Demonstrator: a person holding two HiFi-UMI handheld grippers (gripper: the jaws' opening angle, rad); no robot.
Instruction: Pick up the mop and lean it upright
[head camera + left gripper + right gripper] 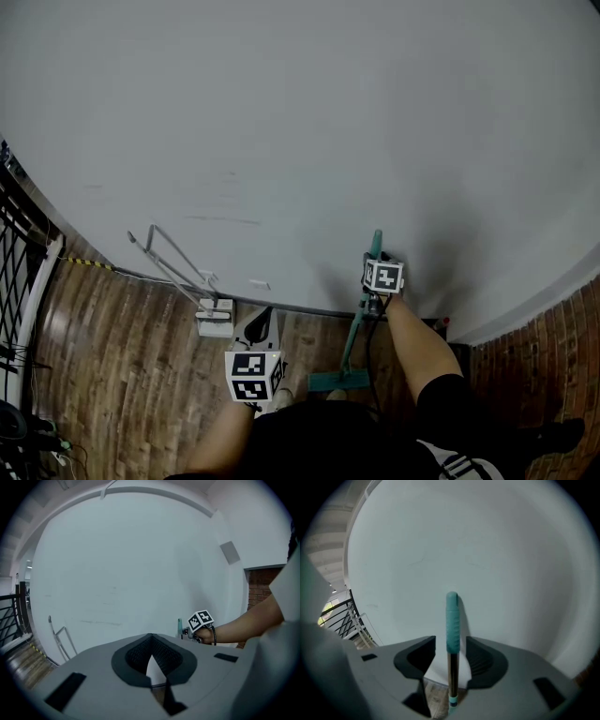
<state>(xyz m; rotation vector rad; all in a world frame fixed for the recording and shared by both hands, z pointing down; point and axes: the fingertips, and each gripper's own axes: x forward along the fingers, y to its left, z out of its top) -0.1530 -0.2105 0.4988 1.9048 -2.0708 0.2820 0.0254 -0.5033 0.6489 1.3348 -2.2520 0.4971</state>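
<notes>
The mop stands upright against the white wall, its teal-gripped handle point(361, 309) rising from the flat teal mop head point(337, 380) on the wooden floor. My right gripper point(375, 258) is at the top of the handle. In the right gripper view the handle point(452, 620) stands between the jaws of the right gripper point(451, 644), which is open, with a gap on each side. My left gripper point(262, 323) hangs lower and to the left, well clear of the mop. In its own view the left gripper point(151, 641) is shut and empty; the mop handle point(179, 626) shows far right.
A thin metal frame point(173, 267) leans on the wall to the left, with a white block point(216, 319) at its foot. A black railing point(19, 272) runs along the far left. Brick wall point(544, 347) begins on the right.
</notes>
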